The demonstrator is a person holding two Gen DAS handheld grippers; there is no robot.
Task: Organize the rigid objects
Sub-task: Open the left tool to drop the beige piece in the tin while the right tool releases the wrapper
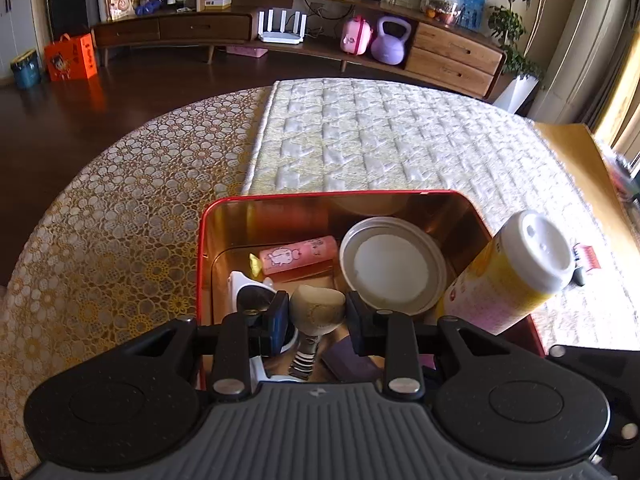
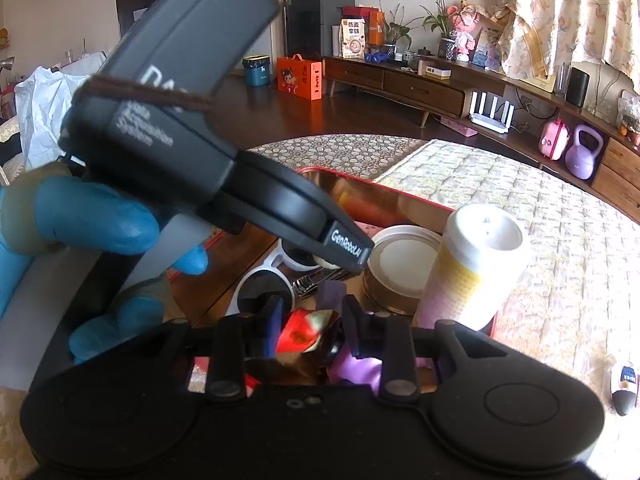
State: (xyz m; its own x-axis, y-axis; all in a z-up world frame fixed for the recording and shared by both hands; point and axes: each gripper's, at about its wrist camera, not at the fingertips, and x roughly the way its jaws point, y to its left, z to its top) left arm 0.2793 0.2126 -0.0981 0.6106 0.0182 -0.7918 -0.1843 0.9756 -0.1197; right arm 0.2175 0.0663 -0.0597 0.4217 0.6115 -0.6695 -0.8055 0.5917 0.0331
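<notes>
A red tin box (image 1: 201, 264) with a gold inside sits on the table. In it lie a pink tube (image 1: 298, 255), a round tin lid (image 1: 392, 266), white sunglasses (image 1: 244, 292) and a metal clip (image 1: 304, 356). A yellow and white bottle (image 1: 516, 268) leans at the box's right edge. My left gripper (image 1: 318, 320) hangs over the box, shut on a beige egg-shaped piece (image 1: 318, 306). In the right wrist view a blue-gloved hand (image 2: 92, 216) holds the left gripper (image 2: 352, 252) above the sunglasses (image 2: 260, 288). My right gripper (image 2: 314, 328) is shut on a red foil packet (image 2: 300, 334) above the box's near end.
The box stands on a quilted mat (image 1: 380, 136) over a lace-patterned tablecloth (image 1: 120, 208). A small red comb-like item (image 1: 586, 260) and a black-and-white object (image 2: 624, 388) lie on the mat to the right. A long wooden cabinet (image 1: 452, 56) runs along the far wall.
</notes>
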